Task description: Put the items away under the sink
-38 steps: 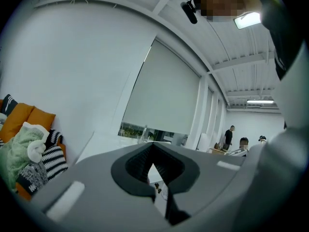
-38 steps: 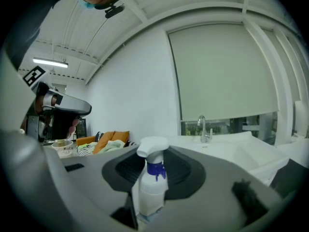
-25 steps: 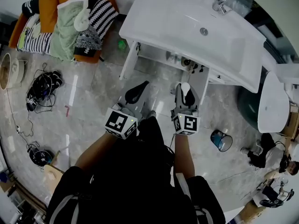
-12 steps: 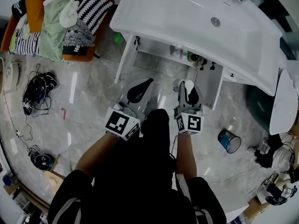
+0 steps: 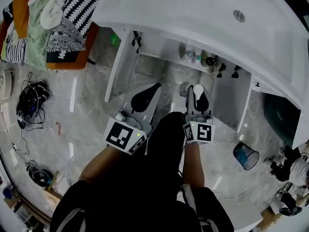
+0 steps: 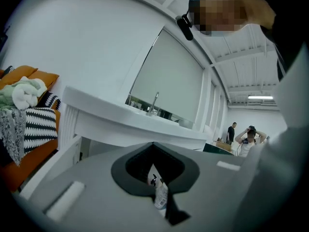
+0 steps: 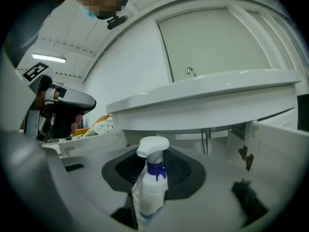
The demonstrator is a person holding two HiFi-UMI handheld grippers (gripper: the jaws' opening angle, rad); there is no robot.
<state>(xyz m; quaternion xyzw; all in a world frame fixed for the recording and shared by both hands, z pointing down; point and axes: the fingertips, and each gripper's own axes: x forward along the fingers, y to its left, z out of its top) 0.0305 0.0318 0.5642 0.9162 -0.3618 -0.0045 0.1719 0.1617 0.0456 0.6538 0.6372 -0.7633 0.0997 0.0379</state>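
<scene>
The person faces a white sink [image 5: 193,18] whose cabinet [image 5: 159,47] below stands with both doors swung out over the marble floor [image 5: 82,105]. The right tongs [image 5: 197,96] are pinching a white spray bottle [image 5: 191,89] upright. In the right gripper view the bottle [image 7: 150,190] stands between the dark pads, its white trigger head and blue collar clear above them. It is in the air in front of the open cabinet, outside it and just below the level of the sink's edge. The left tongs [image 5: 145,96] are pressed almost together, with only a thin slit between them. In the left gripper view a small bottle [image 6: 160,197] with a dark trigger shows through that slit, and in the head view nothing sticks out from their tip. A few small bottles [image 5: 193,58] stand on the shelf inside the cabinet, well apart from both tongs. A blue bin [image 5: 246,155] sits on the floor to the right, near the right-hand door [image 5: 243,103]. A heap of striped and green cloth [image 5: 53,28] lies on an orange seat to the left.
</scene>
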